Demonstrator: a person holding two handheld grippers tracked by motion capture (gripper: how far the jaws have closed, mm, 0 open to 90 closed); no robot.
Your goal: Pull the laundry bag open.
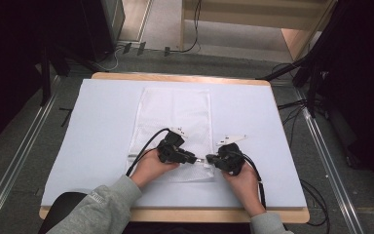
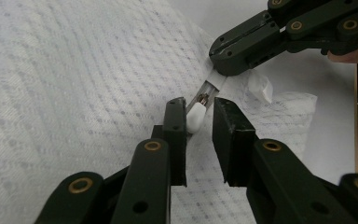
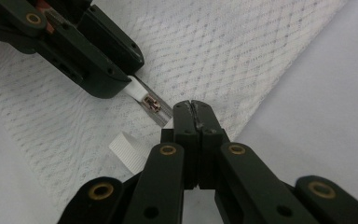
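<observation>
- A white-covered bench (image 1: 102, 122) stands on a grey floor (image 1: 24, 146) strewn with cables.
- A mesh bag (image 1: 173, 117) lies mid-bench, reaching toward the near edge.
- Its zipper pull (image 2: 196, 116) sits at the bag's near end.
- Left gripper (image 2: 199, 122): jaws narrowly parted around the pull, whether pressing it is unclear.
- Right gripper (image 3: 195, 108): fully closed, pinching the bag's zipper end.

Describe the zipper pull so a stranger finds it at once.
On the table lies a white mesh bag. At its near edge, between the jaws of the left gripper, sits the pull: a small smooth white tab on a brass slider, unlike the ribbed tag nearby.
</observation>
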